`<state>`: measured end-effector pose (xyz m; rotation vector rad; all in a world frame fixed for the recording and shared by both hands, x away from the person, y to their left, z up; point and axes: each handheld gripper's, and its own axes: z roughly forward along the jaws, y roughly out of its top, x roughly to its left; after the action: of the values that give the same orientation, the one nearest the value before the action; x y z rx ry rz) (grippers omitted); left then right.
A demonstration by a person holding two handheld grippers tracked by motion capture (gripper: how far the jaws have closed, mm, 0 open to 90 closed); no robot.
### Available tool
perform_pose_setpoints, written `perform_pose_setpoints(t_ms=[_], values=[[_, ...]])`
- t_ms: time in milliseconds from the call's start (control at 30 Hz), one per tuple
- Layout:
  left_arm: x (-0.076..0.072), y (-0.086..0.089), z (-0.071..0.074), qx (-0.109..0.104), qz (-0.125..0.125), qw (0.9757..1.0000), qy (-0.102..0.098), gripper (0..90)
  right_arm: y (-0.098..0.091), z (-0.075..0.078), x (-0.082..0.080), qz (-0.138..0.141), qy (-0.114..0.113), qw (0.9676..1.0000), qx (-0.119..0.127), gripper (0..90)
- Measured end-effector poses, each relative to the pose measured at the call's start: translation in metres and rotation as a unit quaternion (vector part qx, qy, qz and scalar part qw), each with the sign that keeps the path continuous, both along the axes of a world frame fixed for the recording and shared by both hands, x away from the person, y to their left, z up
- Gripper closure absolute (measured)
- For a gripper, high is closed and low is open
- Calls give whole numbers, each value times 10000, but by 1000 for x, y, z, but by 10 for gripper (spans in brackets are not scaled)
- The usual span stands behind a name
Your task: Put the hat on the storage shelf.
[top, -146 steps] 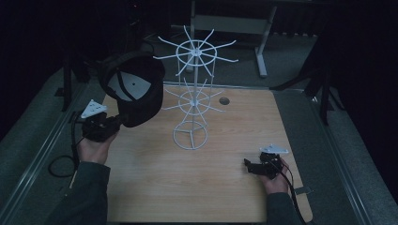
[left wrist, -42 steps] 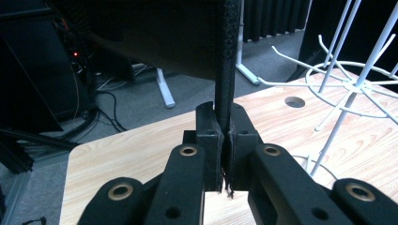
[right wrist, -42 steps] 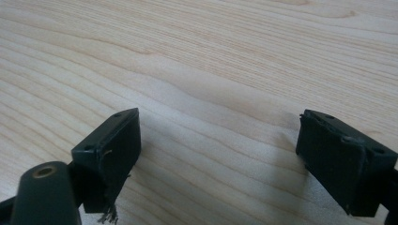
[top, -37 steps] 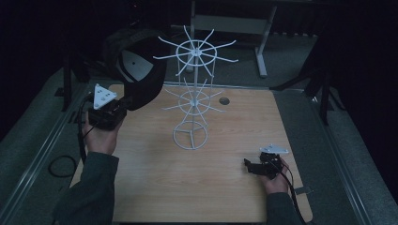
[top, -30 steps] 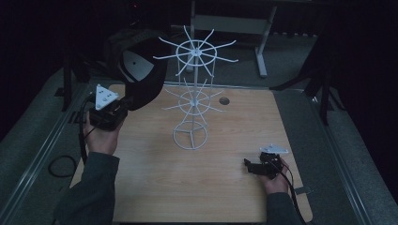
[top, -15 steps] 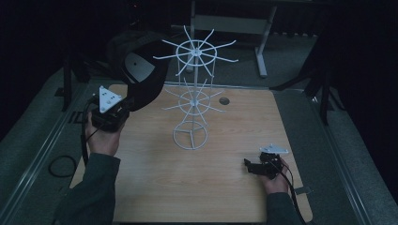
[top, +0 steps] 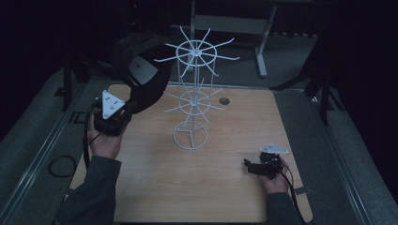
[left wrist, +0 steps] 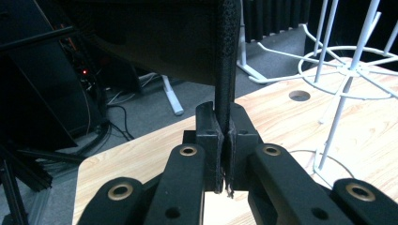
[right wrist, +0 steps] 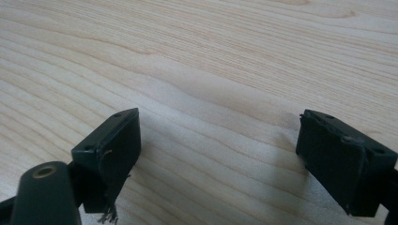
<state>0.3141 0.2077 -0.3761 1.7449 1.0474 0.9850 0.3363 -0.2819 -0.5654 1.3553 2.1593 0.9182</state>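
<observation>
The left gripper (top: 123, 111) is clamping a black cap (top: 141, 75), not yet hung, at ten o'clock of the white wire rack (top: 191, 101), while the right gripper (top: 256, 166) is resting wide open and empty.

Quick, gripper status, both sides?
Left gripper: shut on the brim edge of the black fabric cap.
Right gripper: open, empty, low over the light wooden table.

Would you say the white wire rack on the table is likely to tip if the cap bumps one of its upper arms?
Probably yes: the white wire rack stands tall on a small ring base, with long arms spreading wider than that base. Its thin wire suggests it is light, so it may slide or rock. The cap, pinched by the left gripper, hangs close to those arms.
</observation>
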Motion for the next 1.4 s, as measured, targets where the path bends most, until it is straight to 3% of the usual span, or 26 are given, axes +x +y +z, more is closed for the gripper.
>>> perform_pose_setpoints(t_ms=[267, 700, 1000, 1400], values=[[-1, -5, -10, 274, -38, 9996, -17, 865, 0, 0, 0, -2, 10, 10000, -3, 141], [-3, -10, -15, 332, -198, 9992, -81, 828, 0, 0, 0, -6, 9, 10000, 2, 141], [-4, -8, -14, 118, -291, 9994, -172, 624, 0, 0, 0, -6, 6, 10000, 1, 141], [-9, -5, -13, -185, -346, 9989, -266, 494, 0, 0, 0, -5, 7, 10000, 0, 141]])
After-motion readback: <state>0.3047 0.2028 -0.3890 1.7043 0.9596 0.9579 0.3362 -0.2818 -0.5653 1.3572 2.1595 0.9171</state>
